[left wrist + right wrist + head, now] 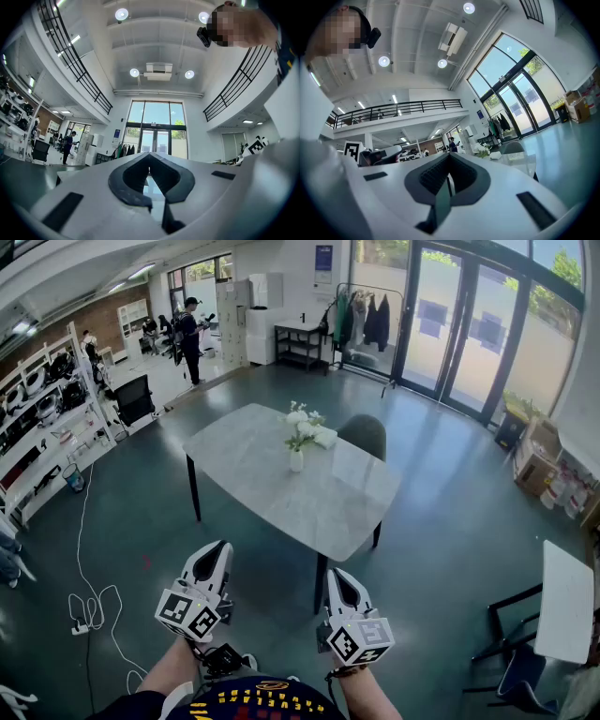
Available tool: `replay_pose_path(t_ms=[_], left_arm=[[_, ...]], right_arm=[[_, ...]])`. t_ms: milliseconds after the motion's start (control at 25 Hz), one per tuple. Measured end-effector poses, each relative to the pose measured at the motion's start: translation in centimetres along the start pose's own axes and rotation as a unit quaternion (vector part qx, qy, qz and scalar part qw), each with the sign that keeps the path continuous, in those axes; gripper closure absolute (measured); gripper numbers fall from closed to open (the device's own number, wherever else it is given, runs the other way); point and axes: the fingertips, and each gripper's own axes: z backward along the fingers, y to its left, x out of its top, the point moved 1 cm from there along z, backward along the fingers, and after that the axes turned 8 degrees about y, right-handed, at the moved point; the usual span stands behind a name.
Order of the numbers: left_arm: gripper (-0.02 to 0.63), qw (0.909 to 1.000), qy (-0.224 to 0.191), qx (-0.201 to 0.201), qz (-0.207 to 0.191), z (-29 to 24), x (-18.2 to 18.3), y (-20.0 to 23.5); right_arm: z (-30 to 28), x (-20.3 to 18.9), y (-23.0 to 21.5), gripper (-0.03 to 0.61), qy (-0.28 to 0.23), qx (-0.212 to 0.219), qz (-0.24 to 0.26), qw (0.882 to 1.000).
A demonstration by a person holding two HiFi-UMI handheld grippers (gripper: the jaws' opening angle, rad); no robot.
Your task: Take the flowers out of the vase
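Flowers (302,420) in vase (296,461) well ahead of left tool (222,547), right tool (335,573); both closed, empty.

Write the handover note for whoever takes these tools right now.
Left tool: shut, empty, held close to the body.
Right tool: shut, empty, beside the left one.
Things: the flowers stand in the vase on the table, ahead and well clear of both tools.
Done: nothing; the flowers are untouched.
Left: step up to the table, open a tool, grip the stems, and lift the flowers out of the vase, probably steadying the vase with the other tool.
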Motion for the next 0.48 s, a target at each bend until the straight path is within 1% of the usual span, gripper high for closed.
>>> replay_pose_path(t_ms=[200,320,480], left_arm=[[0.611,0.9998,-0.009,0.016,-0.003,-0.3,0.0,1.2],[0.611,0.9996,-0.016,0.022,-0.008,-0.6,0.9,2.3],[0.611,0.9994,-0.021,0.027,-0.008,-1.2,1.6,4.7]], right_arm=[[-0.9,-0.3,-0.3,0.574,0.006,0.000,0.010,1.000],[-1.3,-0.3,-0.4,0.574,0.009,-0.007,0.012,1.000],[-2.8,-0.2,-0.6,0.574,-0.001,-0.017,0.001,1.000]])
